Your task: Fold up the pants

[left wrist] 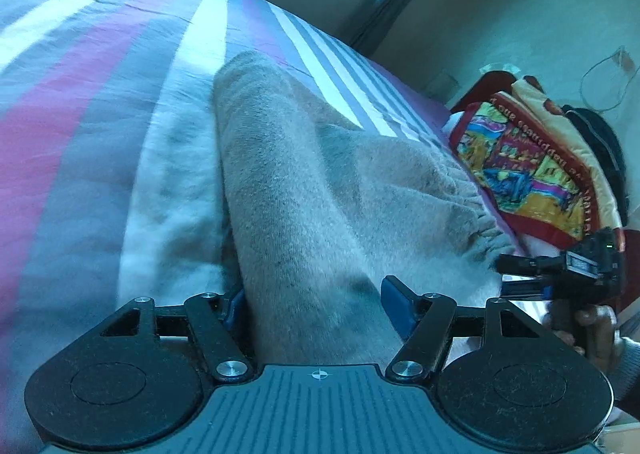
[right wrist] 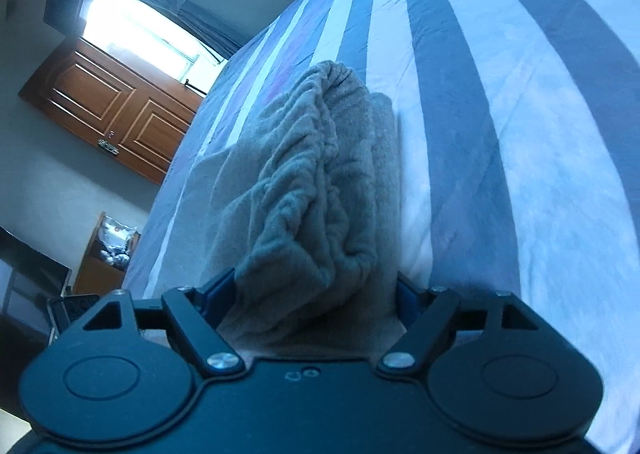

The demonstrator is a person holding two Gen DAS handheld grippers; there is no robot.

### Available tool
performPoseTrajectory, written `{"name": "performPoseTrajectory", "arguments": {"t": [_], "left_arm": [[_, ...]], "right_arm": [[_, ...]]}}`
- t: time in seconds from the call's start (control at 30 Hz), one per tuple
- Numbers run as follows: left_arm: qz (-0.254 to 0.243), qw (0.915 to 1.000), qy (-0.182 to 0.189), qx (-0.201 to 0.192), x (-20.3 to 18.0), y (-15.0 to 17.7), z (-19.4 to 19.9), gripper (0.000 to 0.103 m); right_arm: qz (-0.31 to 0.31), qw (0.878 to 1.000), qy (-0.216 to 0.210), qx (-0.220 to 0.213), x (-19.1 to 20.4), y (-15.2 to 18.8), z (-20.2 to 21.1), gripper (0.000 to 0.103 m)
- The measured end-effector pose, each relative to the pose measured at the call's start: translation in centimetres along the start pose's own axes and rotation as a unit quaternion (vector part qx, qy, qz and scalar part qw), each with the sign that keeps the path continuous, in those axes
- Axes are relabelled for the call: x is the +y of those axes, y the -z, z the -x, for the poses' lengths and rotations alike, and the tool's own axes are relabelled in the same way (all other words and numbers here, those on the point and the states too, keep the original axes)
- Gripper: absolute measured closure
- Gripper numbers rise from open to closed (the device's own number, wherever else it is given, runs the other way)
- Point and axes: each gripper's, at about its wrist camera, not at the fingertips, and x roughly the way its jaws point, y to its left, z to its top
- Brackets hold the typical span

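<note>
The pants [left wrist: 304, 189] were seen lying soft, thick and light between both sets of spread jaws, gripped by neither. The left gripper [left wrist: 316, 304] and right gripper [right wrist: 316, 294] were released; the gathered waistband [right wrist: 312, 181] just ahead of the right was judged the surest hold.

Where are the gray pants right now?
The gray pants lie folded on the striped bedsheet, reaching between the left gripper fingers; the colourful blanket is beside them.

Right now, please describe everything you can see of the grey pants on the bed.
The grey pants look like soft, fuzzy fleece. They lie folded into a thick bundle on the striped bedsheet. The gathered elastic waistband is ruffled and faces the right gripper; a smoother folded edge faces the left gripper. Each gripper's blue pads stand on either side of the fabric with the jaws open, so I cannot confirm a firm grip. Beside the bundle lies a colourful printed cloth, apparently not touching it.
</note>
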Motion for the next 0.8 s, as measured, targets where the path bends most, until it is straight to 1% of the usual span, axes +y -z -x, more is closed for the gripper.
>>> {"name": "performPoseTrajectory", "arguments": {"t": [0.1,0.2,0.27,0.3,0.33,0.4,0.47,0.57,0.67,0.73,0.77,0.8], "left_arm": [[0.002,0.9994,-0.031,-0.016,-0.8,1.0,2.3,0.035],[-0.017,0.9968,-0.07,-0.036,-2.7,2.4,5.2,0.035],[-0.036,0.9928,-0.108,-0.037,-4.5,3.5,7.1,0.035],[-0.055,0.9894,-0.129,-0.039,-5.7,4.3,8.1,0.035],[-0.068,0.987,-0.14,-0.041,-6.6,5.0,9.0,0.034],[-0.088,0.983,-0.154,-0.049,-8.5,6.6,10.9,0.034],[-0.096,0.9805,-0.162,-0.057,-10.4,8.3,12.6,0.034],[-0.105,0.9764,-0.174,-0.073,-12.7,10.5,14.9,0.034],[-0.105,0.9713,-0.193,-0.09,-14.5,12.1,16.9,0.034],[-0.112,0.9705,-0.191,-0.095,-15.9,13.4,18.3,0.034],[-0.118,0.969,-0.193,-0.1,-16.4,14.0,19.0,0.032],[-0.125,0.9668,-0.198,-0.103,-16.8,14.5,19.7,0.027]], "right_arm": [[0.017,1.0,0.021,-0.013,1.0,1.2,1.6,0.021],[0.072,0.996,0.057,-0.019,3.0,3.4,3.5,0.02],[0.097,0.993,0.068,-0.007,4.2,5.3,4.7,0.02],[0.111,0.991,0.07,-0.008,4.9,6.4,5.4,0.02],[0.129,0.989,0.073,-0.012,5.8,7.5,6.1,0.02],[0.15,0.985,0.078,-0.029,7.4,9.3,7.8,0.019],[0.158,0.983,0.079,-0.052,8.9,10.8,9.5,0.011],[0.163,0.983,0.063,-0.065,11.1,12.8,11.6,0.01],[0.182,0.976,0.071,-0.1,13.6,15.2,13.3,0.003],[0.174,0.974,0.076,-0.126,14.7,17.0,14.2,0.0],[0.17,0.974,0.076,-0.131,14.8,18.0,14.3,0.0],[0.173,0.973,0.078,-0.13,14.9,18.8,14.4,0.0]]}}
